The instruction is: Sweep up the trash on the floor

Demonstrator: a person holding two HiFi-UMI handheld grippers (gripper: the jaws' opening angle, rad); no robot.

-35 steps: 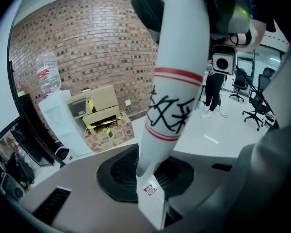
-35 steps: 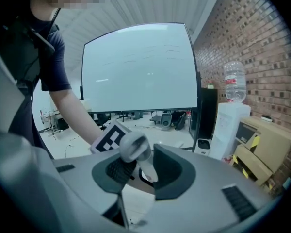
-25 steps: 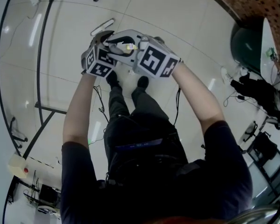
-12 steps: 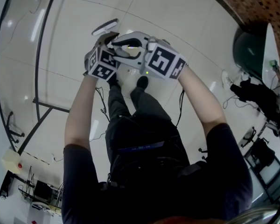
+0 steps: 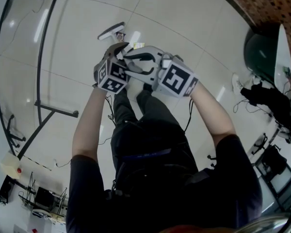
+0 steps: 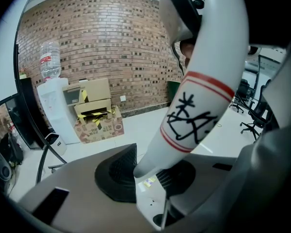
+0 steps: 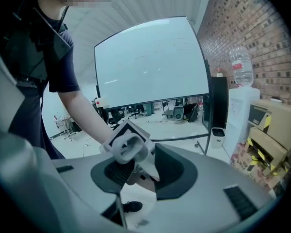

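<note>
Against a second ago, the left tongs (image 6: 146,174) and the right tongs (image 7: 141,173) sit lower and further right in my head view. They now cover the black shoes that showed beyond them, and the flat white piece (image 5: 111,31) on the floor lies further from them. Both sets of jaws have just been easing wider.

The left tongs nip the tapered end of a smooth white handle (image 6: 203,96), which fills the gap between the ribbed black pads (image 6: 117,171). The right tongs pinch a white looped stem (image 7: 130,148) just under its rounded loop. Whether stem and handle are one piece I cannot tell.

I count two tongs and two marker cubes (image 5: 112,76) (image 5: 177,80). The handle carries two red bands and one black scrawl. There is one small scrap (image 5: 120,36) of trash. It lies on the glossy white tiled floor (image 5: 184,18), just beside the flat white piece and ahead of the tongs.
</note>
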